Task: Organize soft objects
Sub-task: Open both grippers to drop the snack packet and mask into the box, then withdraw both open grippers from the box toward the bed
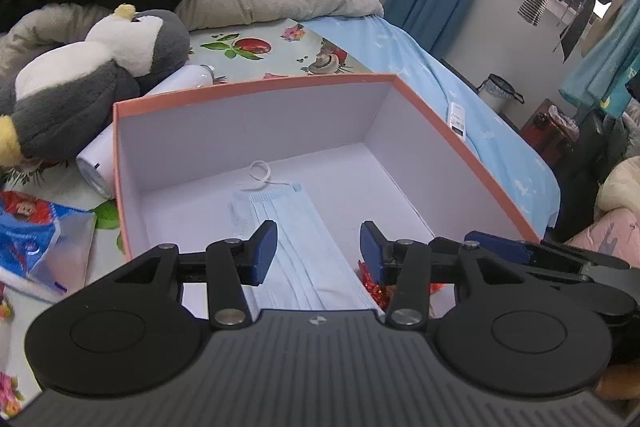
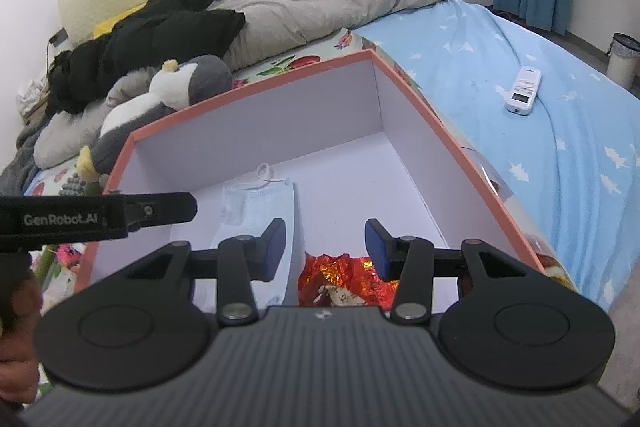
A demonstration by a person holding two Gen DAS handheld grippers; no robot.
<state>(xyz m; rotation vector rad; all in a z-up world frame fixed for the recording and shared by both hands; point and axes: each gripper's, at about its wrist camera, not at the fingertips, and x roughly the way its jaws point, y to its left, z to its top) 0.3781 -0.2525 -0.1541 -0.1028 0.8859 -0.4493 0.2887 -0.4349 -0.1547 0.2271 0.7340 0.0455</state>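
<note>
I have both grippers spread, holding nothing: left gripper (image 1: 318, 251) above the face mask (image 1: 296, 247) mid-floor of the box (image 1: 256, 89), right gripper (image 2: 326, 247) above the red wrapper (image 2: 340, 277) near its front wall, so soft things gather there

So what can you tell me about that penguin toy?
The penguin toy is a plush with fuzzy grey fur, a white face and belly, a yellow beak and a yellow foot. It lies tipped over on the flowery bed cover, just outside the box, leaning against grey bedding. A white bottle lies beside it. No gripper touches it.
</note>
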